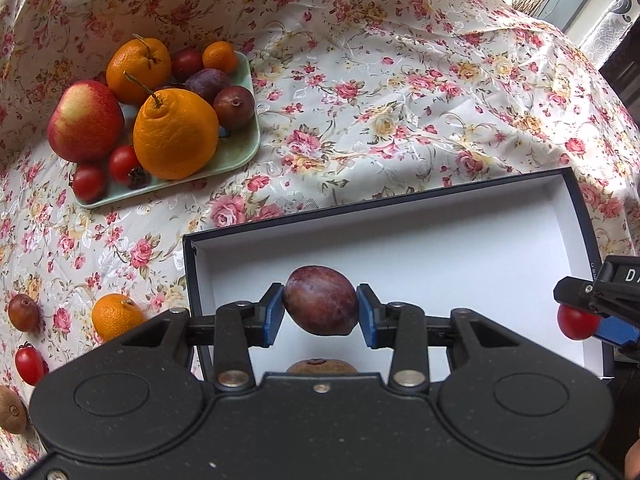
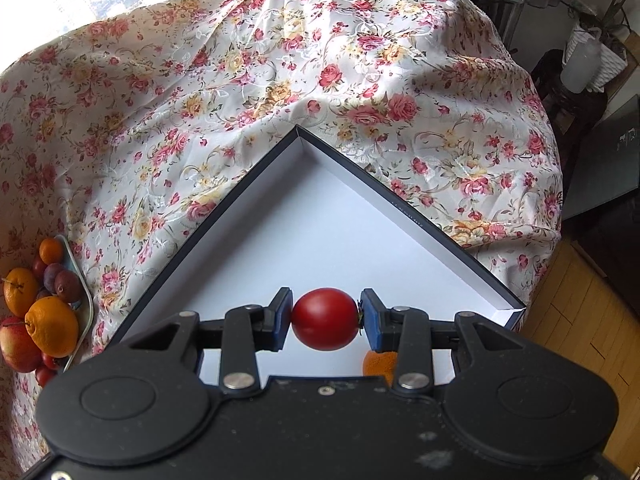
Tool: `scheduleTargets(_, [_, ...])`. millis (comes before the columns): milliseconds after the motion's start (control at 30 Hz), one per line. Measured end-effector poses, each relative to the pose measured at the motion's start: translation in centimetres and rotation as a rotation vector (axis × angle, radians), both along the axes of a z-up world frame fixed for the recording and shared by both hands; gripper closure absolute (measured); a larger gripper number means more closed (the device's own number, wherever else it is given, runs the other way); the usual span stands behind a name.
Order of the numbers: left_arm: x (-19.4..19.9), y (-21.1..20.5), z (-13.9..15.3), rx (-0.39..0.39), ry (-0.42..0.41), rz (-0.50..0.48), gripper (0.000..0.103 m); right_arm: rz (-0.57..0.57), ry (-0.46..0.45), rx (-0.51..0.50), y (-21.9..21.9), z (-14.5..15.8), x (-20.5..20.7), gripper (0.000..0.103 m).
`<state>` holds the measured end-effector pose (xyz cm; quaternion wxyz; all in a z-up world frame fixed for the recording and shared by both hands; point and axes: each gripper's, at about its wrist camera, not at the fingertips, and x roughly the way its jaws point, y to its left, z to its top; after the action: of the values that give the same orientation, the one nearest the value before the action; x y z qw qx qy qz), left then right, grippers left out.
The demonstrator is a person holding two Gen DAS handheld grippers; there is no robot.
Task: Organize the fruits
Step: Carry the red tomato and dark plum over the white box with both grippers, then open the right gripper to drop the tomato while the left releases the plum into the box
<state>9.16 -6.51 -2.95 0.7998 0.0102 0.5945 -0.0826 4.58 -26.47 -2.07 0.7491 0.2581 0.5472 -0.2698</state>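
1. The left gripper [image 1: 321,307], matte black plastic with blue rubbery pads, clamps a dusky purple plum [image 1: 321,301], smooth and oval, held above the box.
2. The right gripper [image 2: 325,319], of the same build, pinches a glossy red cherry tomato [image 2: 325,319] between its blue pads, also over the box.
3. Under the left gripper's body a brown, fuzzy kiwi [image 1: 321,366] peeks out on the box floor; under the right one an orange, dimpled mandarin [image 2: 378,362] is partly hidden.
4. The box [image 1: 420,240] is a shallow rectangular cardboard tray, dark outside with thin walls and a plain white matte floor.
5. It sits on a glossy floral tablecloth [image 1: 360,100], rumpled, with pink roses on cream.
6. Loose on the cloth at the left lie a small mandarin [image 1: 116,316], a dark plum [image 1: 23,312], a red tomato [image 1: 28,364] and a second kiwi [image 1: 12,410].
7. Farther off, a pale green rounded-square plate [image 1: 240,152] is heaped with two large stemmed oranges, a red-yellow apple [image 1: 85,122], plums, small tomatoes and a mandarin.
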Motion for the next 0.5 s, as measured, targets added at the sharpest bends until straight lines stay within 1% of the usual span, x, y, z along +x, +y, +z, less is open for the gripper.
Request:
scheduleTargets(300, [-0.1,-1.0,-0.3,0.003,0.001,-0.018,0.056,-0.016,0.004,-0.011,-0.8,0.0,-0.3,0.064])
scheduleTargets(500, [-0.3,-1.6,0.1,0.016,-0.028,-0.037,0.056,-0.038,0.009,-0.012,-1.3,0.0,-0.5,0.063])
